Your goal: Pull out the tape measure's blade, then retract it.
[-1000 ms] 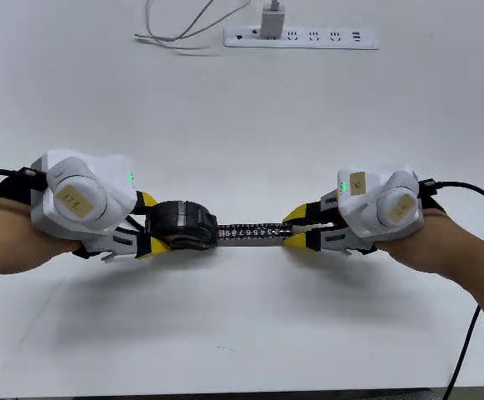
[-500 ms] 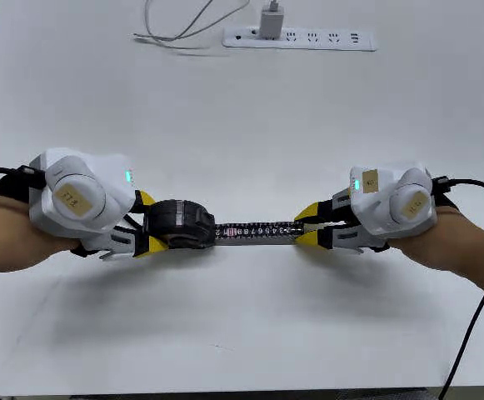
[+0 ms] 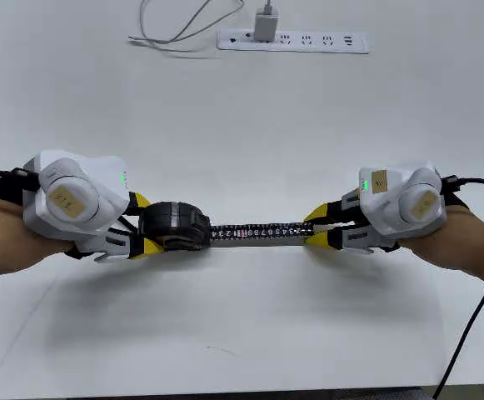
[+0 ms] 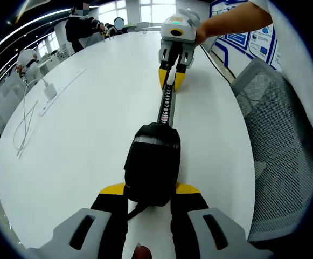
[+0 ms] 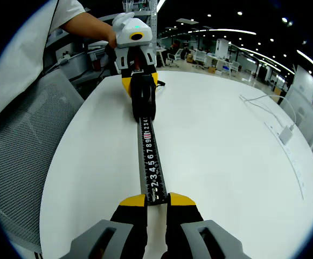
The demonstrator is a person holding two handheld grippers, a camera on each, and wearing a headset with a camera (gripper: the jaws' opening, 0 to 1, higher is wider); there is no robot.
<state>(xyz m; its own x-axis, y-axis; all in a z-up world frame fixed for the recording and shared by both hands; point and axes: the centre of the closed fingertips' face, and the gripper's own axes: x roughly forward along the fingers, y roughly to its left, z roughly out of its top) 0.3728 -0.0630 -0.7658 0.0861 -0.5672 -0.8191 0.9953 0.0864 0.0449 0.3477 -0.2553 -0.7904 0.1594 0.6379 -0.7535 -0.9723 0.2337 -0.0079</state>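
Observation:
A black tape measure case (image 3: 173, 226) lies on the white table, and my left gripper (image 3: 146, 225) is shut on it; its yellow-tipped fingers clamp the case (image 4: 152, 163) from both sides. The numbered blade (image 3: 258, 231) runs out straight to the right, just above the tabletop. My right gripper (image 3: 316, 227) is shut on the blade's end. In the right gripper view the blade (image 5: 150, 167) stretches away from the gripper (image 5: 157, 200) to the case (image 5: 143, 93). The right gripper (image 4: 172, 79) sits at the far end of the blade (image 4: 166, 105) in the left gripper view.
A white power strip (image 3: 291, 39) with a plugged charger (image 3: 265, 22) and grey cable (image 3: 175, 33) lies at the table's far edge. Each gripper trails a black cable (image 3: 475, 308). A mesh chair (image 4: 275, 145) stands by the near edge. People sit at far desks.
My right gripper has moved further right with the blade's end, so more blade is out. The left gripper and case have stayed nearly where they were.

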